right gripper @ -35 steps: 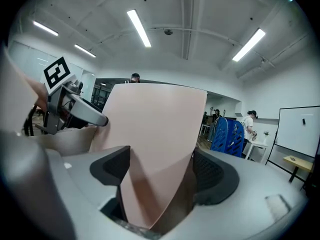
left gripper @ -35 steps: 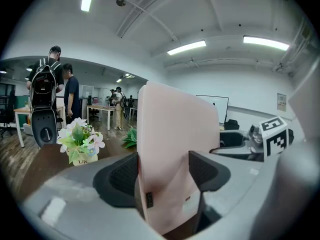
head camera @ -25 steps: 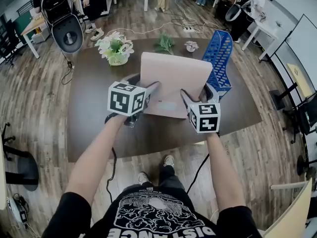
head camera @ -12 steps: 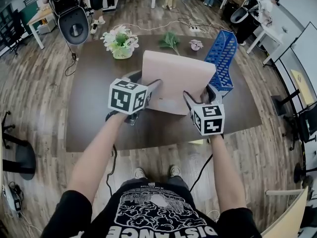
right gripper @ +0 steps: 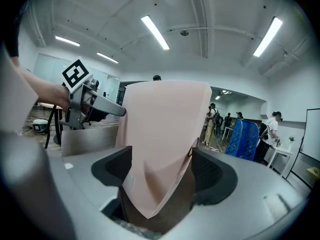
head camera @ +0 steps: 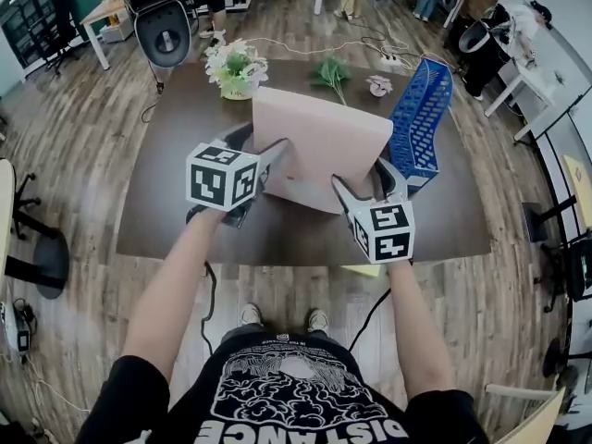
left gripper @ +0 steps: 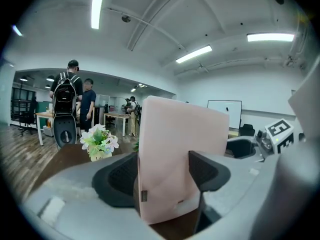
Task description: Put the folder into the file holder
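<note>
Dark brown wooden desk (head camera: 185, 220) sits in the middle of an open office with plank flooring. Nearest the person, the left hand-held gripper (head camera: 264, 148) is clamped on the lower left edge of a pale pink card folder (head camera: 324, 141). The right hand-held gripper (head camera: 363, 176) pinches its lower right corner, so the folder stands upright over the desk. Just right of it and farther back stands a blue plastic mesh file holder (head camera: 418, 118), with the folder not yet inside.

The right grip catches only a corner, so the folder could twist or slip while swinging across. A skewed edge might then snag a divider or shove the file holder.

Farther along the desk are a white pot of flowers (head camera: 236, 67) and a green sprig (head camera: 331, 70). Beyond them are chairs, white tables and standing people.
</note>
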{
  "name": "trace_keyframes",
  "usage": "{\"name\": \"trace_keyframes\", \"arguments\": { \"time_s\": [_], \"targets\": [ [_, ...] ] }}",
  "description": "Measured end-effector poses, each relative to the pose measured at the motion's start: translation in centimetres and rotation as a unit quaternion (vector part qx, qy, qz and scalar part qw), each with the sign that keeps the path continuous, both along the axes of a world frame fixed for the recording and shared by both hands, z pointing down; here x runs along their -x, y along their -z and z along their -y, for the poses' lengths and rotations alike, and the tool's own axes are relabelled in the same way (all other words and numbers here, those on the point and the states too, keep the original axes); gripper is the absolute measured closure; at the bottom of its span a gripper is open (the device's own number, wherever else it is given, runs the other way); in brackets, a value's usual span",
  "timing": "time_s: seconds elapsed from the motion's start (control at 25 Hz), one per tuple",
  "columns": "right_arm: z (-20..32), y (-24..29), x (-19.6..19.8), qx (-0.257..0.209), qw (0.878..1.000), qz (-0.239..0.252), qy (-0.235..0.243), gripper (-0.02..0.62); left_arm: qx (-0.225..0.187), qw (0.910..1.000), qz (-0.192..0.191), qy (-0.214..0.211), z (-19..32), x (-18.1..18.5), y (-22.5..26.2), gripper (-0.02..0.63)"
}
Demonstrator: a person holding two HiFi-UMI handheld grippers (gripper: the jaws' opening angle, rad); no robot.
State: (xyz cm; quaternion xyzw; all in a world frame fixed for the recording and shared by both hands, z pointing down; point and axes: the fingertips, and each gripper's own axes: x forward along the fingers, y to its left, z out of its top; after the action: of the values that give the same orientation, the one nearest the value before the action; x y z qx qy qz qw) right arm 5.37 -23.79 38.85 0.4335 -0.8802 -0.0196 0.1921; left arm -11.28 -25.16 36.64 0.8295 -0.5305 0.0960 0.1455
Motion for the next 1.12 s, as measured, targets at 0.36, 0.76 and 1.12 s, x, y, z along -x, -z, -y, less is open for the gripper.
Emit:
{"name": "trace_keyframes", "arguments": {
  "time_s": [0.36, 0.76, 1.12],
  "targets": [
    [-0.7, 0.3, -0.3, 0.009, 0.996, 0.044, 0.075, 0.229, 0.005, 0.9973, 0.004, 0.073, -1.6, 0.3, 0.2, 0.279],
    [-0.4, -1.0, -1.9, 0.015, 0.988, 0.050, 0.145, 0.230, 0.003, 0.9898, 0.011, 0.142, -2.1, -0.1, 0.4, 0.279],
    [0.4, -4.9, -1.7, 0.081, 0.968, 0.062, 0.228, 0.229, 0.006, 0.9767, 0.000, 0.214, -3.0, -0.2, -0.2, 0.279]
  ]
}}
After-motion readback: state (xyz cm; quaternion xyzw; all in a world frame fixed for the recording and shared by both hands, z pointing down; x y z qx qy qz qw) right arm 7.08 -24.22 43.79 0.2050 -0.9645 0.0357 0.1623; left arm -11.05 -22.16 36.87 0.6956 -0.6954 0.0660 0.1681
